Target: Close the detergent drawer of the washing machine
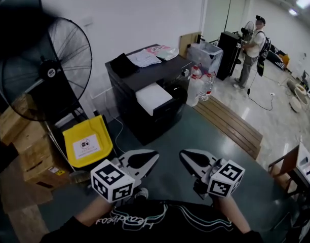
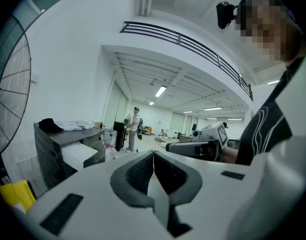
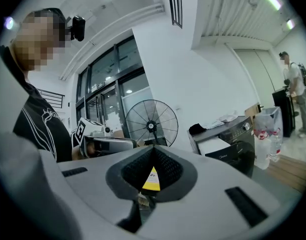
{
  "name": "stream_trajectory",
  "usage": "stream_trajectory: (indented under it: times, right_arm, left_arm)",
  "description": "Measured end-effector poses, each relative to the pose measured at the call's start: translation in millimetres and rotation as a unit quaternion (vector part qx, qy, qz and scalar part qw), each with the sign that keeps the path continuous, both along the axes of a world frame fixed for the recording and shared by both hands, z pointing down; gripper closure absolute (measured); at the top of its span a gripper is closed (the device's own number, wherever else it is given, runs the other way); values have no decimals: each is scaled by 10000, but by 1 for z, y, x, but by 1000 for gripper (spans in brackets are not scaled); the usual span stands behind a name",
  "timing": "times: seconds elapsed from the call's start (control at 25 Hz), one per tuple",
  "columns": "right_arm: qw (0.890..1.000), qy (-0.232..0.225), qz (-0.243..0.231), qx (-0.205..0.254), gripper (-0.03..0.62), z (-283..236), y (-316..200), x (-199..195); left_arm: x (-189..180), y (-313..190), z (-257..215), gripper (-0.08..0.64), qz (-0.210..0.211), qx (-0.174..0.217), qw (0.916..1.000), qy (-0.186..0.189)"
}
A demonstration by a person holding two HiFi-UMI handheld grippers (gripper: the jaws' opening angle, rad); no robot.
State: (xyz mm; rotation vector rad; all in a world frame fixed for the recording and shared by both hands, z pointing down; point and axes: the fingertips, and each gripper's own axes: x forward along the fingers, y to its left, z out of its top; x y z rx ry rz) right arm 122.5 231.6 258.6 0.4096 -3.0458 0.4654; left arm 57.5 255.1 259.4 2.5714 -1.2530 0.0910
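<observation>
the detergent drawer (image 1: 153,97) is being shown sticking out, white, from the dark washing machine (image 1: 160,116) — well apart from both tools. the left gripper (image 1: 152,156) and right gripper (image 1: 185,155) are being held with jaws together, empty. probably best if the drawer front is being pushed squarely, straight in.

Washing machine (image 1: 160,119) black; detergent drawer (image 1: 154,97) white; board (image 1: 86,142) yellow; fan (image 1: 49,71) black.

Smooth white plastic detergent drawer (image 1: 154,98) (matt), faintly glossy washing machine (image 1: 156,121)
</observation>
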Motion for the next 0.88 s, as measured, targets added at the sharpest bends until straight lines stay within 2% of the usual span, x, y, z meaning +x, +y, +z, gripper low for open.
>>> stream_trajectory:
  times: [0.68,0.88]
  right_arm:
    - [9944,264,646,-793,566,67,-135,-105]
    - [9917,129,904,-903,566,82,-171,-124]
  left_arm:
    - [-118,-137,62,536,419,-716,9964,176]
    - [-142,-172,82,535,545,-882,9945,179]
